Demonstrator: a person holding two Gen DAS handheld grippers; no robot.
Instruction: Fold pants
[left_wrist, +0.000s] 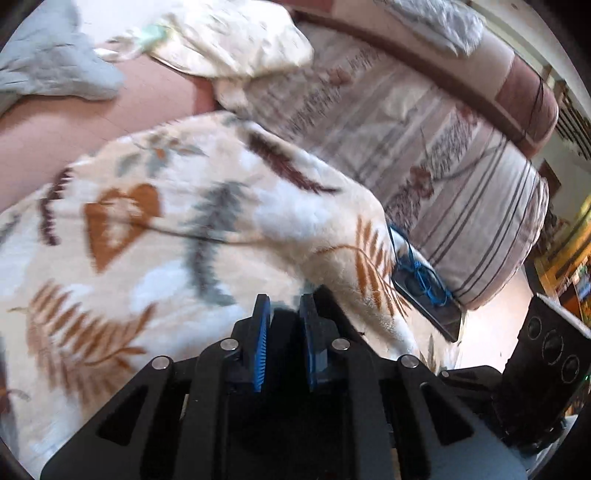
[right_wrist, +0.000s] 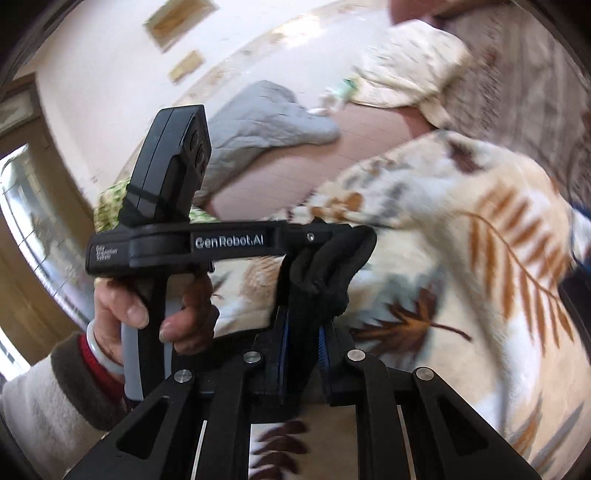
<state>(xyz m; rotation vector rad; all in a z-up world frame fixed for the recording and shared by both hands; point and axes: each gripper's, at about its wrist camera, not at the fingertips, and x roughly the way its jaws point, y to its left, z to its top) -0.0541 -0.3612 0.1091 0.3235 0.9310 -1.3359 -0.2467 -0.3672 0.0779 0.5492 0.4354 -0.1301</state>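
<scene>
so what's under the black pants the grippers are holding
Under the black pants lies a leaf-print fleece blanket. The bunched fabric hides the blanket directly beneath, and the pants' remaining length isn't visible.

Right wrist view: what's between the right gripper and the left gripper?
A bunched fold of black pants, running from the right gripper up to the left gripper; both clamp it. Shown in the right wrist view.
</scene>
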